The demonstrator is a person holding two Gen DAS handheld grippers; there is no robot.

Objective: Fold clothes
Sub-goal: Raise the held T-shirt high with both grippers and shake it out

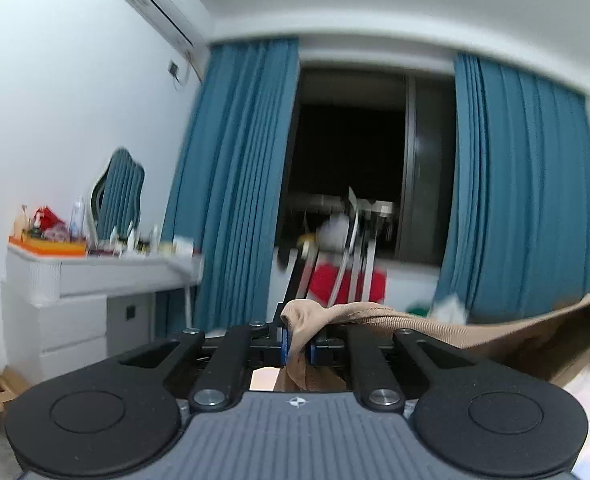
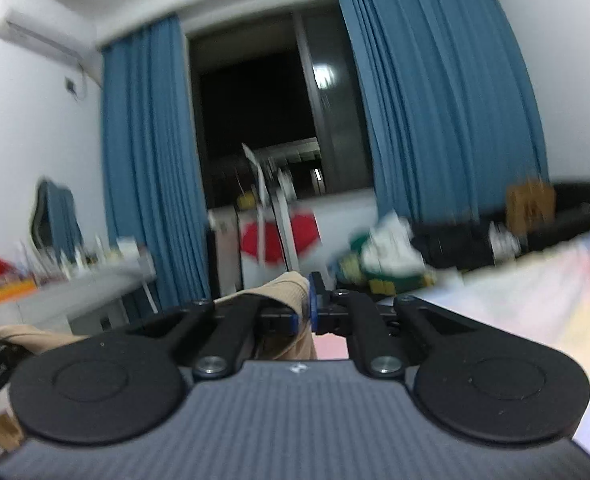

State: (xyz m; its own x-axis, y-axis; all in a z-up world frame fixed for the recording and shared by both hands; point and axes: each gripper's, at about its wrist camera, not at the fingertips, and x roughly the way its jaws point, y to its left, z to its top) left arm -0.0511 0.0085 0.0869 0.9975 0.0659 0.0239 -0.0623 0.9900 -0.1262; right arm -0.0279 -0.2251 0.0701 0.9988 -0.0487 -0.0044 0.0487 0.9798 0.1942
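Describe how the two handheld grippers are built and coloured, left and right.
Both look alike. The left gripper has black linkage arms with silver pivot bolts, two round black discs, blue finger pads and a ribbed grey body bearing a small white emblem. The right gripper has the same parts. No sleeves or cables show.

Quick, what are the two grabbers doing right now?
Left gripper: shut on the tan garment.
Right gripper: shut on the same tan garment.

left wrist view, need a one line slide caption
Left gripper shut on a tan garment, held up level toward a dark window framed by blue curtains.
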